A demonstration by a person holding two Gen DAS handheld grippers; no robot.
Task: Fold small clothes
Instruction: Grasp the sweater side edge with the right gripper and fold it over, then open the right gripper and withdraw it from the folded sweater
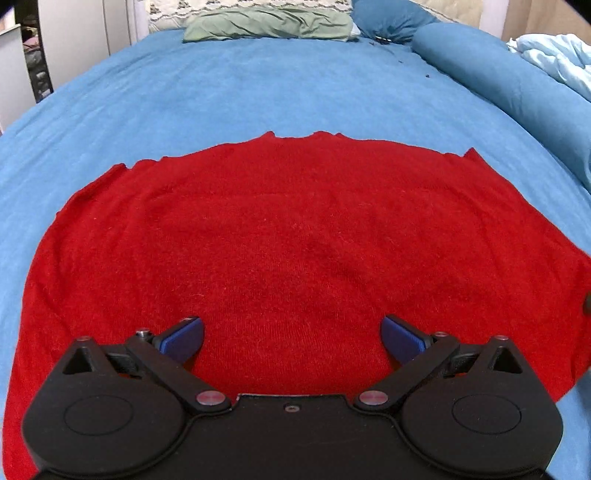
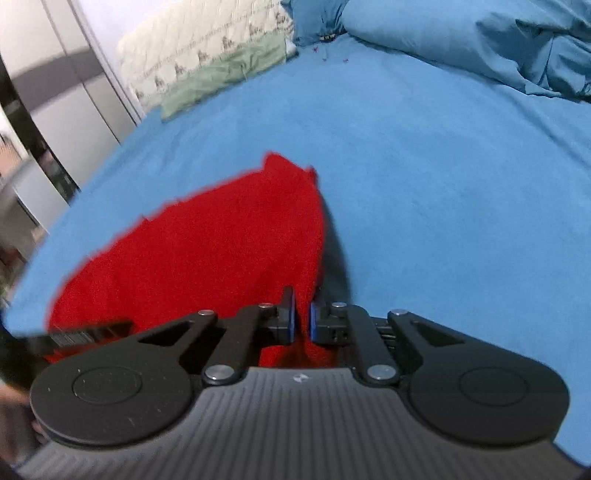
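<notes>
- A red garment (image 1: 288,236) lies spread flat on the blue bed (image 1: 258,96), near its front edge.
- The left gripper (image 1: 291,338) hangs over the cloth, its 2 fingers (image 1: 184,338) spread wide, nothing between them.
- The right gripper (image 2: 302,319) pinches the garment's edge, the fold lifted off the bed.
- A green pillow (image 1: 266,27) lies at the far edge.

A red knitted garment (image 1: 295,240) lies spread flat across the near part of a blue bedsheet (image 1: 258,92), its fuzzy surface smooth with only faint creases. Its far edge is uneven, with 2 small raised points near the middle and a corner sticking out at the far right. In the right wrist view its right edge (image 2: 306,258) is lifted off the sheet in a raised fold, casting a shadow beside it.
</notes>
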